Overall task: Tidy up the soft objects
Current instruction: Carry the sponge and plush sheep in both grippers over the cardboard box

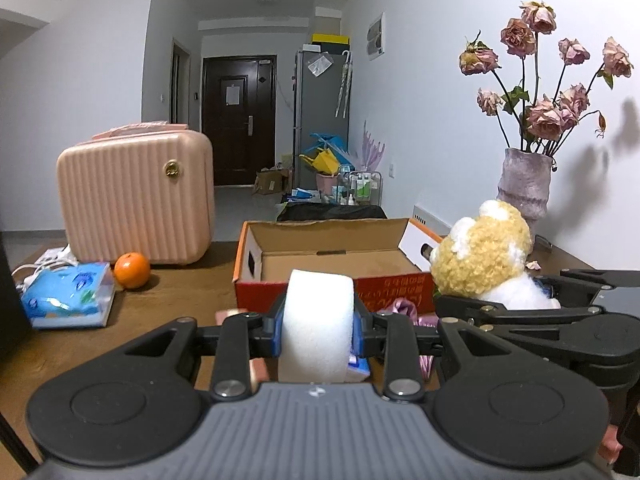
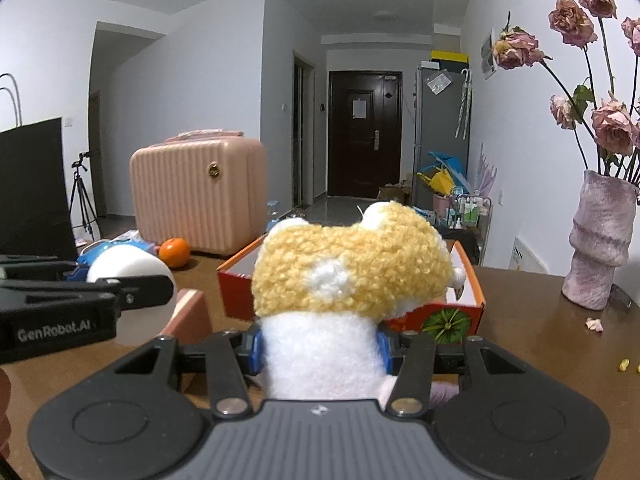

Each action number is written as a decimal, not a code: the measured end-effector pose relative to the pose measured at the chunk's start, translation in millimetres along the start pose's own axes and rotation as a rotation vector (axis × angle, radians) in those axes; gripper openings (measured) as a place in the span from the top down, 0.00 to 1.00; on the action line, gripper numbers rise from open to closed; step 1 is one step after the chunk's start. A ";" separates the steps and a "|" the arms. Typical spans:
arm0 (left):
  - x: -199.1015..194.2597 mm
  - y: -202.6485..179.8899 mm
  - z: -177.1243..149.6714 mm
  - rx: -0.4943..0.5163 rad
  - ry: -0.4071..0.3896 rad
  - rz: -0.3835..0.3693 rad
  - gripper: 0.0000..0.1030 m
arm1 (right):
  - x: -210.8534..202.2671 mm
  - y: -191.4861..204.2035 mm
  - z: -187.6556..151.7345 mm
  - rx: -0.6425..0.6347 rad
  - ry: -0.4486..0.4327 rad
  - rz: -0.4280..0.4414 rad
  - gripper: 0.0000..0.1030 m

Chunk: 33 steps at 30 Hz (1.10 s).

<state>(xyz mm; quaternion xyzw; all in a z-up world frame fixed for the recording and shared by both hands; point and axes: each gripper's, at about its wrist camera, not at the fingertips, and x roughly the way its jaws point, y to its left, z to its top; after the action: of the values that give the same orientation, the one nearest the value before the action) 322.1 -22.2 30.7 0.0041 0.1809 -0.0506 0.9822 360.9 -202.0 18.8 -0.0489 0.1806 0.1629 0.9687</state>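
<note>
Left wrist view, nearest first: my left hand-held gripper (image 1: 318, 330) is closed on a white foam block (image 1: 319, 322), its blue pads pressing the two flanks. The foam looks light and springy; I judge it will give under pressure, so a hold across its middle suits it best. Through the right wrist view, my right hand-held gripper (image 2: 320, 350) clamps the white body of a plush toy (image 2: 344, 276), whose curly yellow head stands above the fingers. The plush is soft and floppy, so I expect the head to sag if I take it anywhere but the torso.

Both are held above the near part of the brown wooden table (image 1: 176, 300), just short of an open cardboard box (image 1: 332, 256) with orange-red sides, which sits near the table's middle and looks empty inside. That box seems the likely place for soft things. Toward the left edge lie a blue tissue pack (image 1: 66, 294) and an orange (image 1: 132, 270), with a pink ribbed case (image 1: 136, 196) behind them. At the far right corner stands a mauve vase (image 1: 524, 188) of dried roses, fragile, so I should keep wide of it. Beyond the table a hallway runs to a dark door (image 1: 239, 120).
</note>
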 end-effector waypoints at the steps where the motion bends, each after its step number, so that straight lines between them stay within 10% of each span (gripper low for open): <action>1: 3.5 -1.6 2.4 0.001 -0.003 -0.001 0.70 | 2.3 -2.4 2.0 -0.002 -0.005 -0.001 0.52; 33: 123.5 -8.2 58.6 -0.043 -0.056 0.040 0.70 | 101.2 -71.0 63.5 0.001 -0.033 -0.036 0.52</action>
<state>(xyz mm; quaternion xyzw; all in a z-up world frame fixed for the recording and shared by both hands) 456.8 -44.0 41.6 -0.0148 0.1541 -0.0271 0.9876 494.9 -228.9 43.4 -0.0491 0.1636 0.1459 0.9744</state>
